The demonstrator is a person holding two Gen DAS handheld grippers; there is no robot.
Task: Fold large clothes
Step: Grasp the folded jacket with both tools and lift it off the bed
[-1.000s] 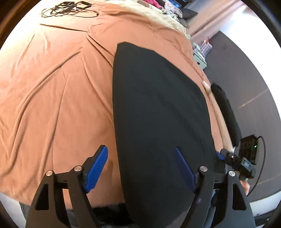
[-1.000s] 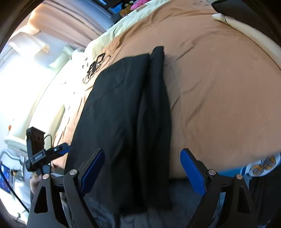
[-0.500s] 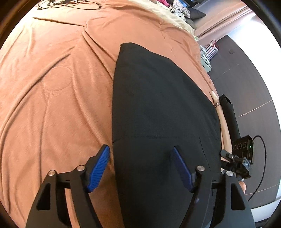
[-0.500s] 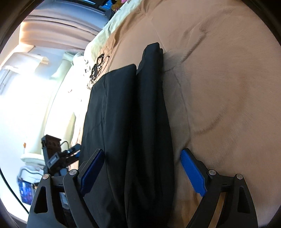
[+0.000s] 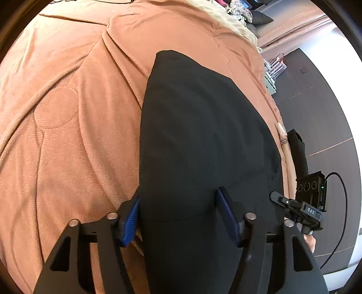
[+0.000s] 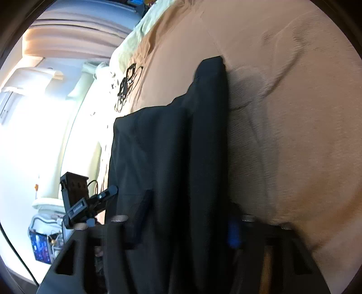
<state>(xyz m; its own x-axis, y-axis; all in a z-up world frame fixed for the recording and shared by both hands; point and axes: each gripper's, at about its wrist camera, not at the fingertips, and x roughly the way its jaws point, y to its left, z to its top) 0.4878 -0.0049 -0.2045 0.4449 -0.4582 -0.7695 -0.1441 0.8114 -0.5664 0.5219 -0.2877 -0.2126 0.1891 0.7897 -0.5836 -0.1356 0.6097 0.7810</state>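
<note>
A long black garment (image 5: 203, 140) lies folded lengthwise on an orange-brown bedspread (image 5: 74, 126). My left gripper (image 5: 178, 217) is low over the garment's near end, jaws open, with its left edge between the blue pads. In the right wrist view the same garment (image 6: 172, 158) shows two layers, a narrower strip along the right. My right gripper (image 6: 187, 224) is down at its near right edge, jaws open around the cloth; the view is blurred. Each gripper shows in the other's view.
A tangle of black cable (image 6: 126, 88) lies on the bed beyond the garment. A pale yellow blanket (image 5: 228, 18) and pillows sit at the bed's far end. Dark floor (image 5: 316, 108) and a small rack lie right of the bed.
Both grippers have come down and forward onto the near end of the garment. Their jaws now straddle its edges and the left jaws have narrowed.
</note>
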